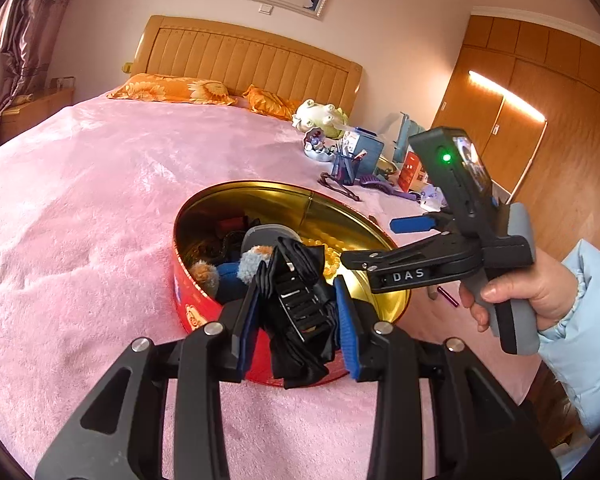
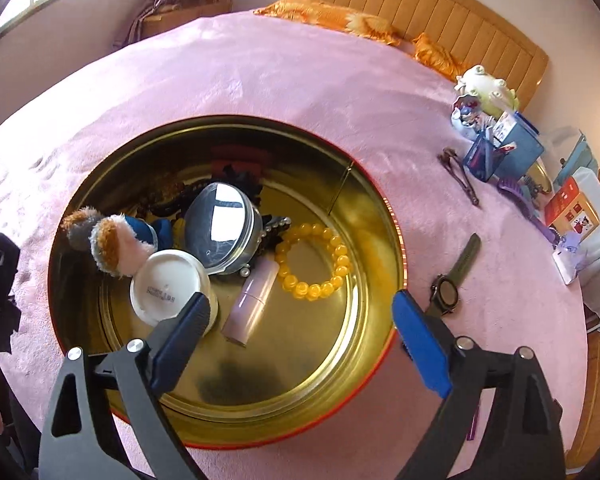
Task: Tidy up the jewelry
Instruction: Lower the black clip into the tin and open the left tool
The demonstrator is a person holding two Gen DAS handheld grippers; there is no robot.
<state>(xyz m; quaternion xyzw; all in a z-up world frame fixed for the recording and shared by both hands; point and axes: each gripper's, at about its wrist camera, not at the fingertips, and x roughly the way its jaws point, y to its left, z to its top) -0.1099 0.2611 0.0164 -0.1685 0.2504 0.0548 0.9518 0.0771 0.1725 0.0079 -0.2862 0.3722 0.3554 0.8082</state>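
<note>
A: The left tool (image 1: 296,312) is closed on a black fabric bow hair clip (image 1: 300,300) with a metal comb, just over the near rim of the round red tin with gold inside (image 2: 384,216). It looks light and floppy.

B: Then better to hold its stiff comb. The right tool (image 2: 300,336) is wide open, empty, above the tin.
</note>
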